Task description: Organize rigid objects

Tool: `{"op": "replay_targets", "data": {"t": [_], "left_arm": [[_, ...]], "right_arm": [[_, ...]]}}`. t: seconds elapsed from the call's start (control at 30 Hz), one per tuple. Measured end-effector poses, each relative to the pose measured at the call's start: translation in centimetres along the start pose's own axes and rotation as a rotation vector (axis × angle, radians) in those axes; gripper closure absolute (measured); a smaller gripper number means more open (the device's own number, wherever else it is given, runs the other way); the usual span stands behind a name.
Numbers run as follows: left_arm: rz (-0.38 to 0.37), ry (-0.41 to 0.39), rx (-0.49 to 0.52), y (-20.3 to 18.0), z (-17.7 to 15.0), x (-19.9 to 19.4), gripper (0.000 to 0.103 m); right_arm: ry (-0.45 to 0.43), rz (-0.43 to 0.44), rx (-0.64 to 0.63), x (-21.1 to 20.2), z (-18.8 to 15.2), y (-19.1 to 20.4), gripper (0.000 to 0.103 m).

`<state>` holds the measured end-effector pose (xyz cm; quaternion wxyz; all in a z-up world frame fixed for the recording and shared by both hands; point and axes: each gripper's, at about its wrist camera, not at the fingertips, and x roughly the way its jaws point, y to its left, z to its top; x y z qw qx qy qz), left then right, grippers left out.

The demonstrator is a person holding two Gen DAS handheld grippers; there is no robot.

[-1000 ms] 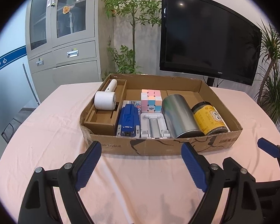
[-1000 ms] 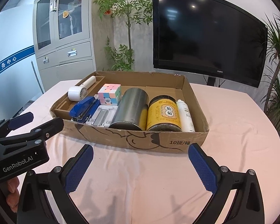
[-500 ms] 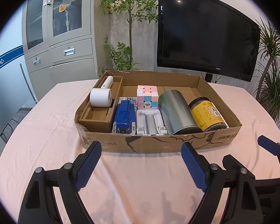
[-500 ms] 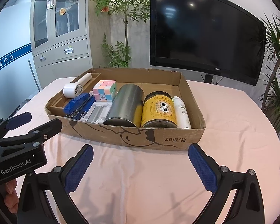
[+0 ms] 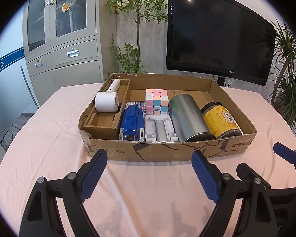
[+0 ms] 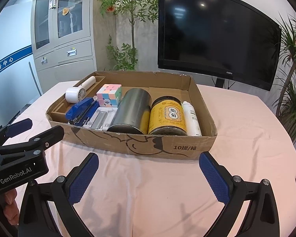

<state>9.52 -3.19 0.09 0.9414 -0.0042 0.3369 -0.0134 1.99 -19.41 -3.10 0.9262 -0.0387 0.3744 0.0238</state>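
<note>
Both hovering spread wide and empty, left tool (image 5: 149, 165) and right tool (image 6: 149, 167), facing the packed cardboard box (image 6: 167, 148) for choosing.

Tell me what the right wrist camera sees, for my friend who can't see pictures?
A cardboard box on a pink tablecloth holds a white fan, pastel puzzle cube, blue stapler, silver can, yellow jar and white bottle. The open right gripper hovers in front.
</note>
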Motion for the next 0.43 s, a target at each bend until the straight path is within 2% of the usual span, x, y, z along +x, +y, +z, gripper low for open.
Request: {"op": "replay_targets", "data": {"t": [0.33,0.43], "left_arm": [[-0.011,0.001,0.008,0.5,-0.1,1.1,0.016],[-0.051,0.003,-0.010,1.3,0.4,2.0,0.016]], "right_arm": [[0.007,0.001,-0.005,0.7,0.1,-0.2,0.000],[0.012,0.014,-0.002,1.2,0.3,-0.4,0.000]]}}
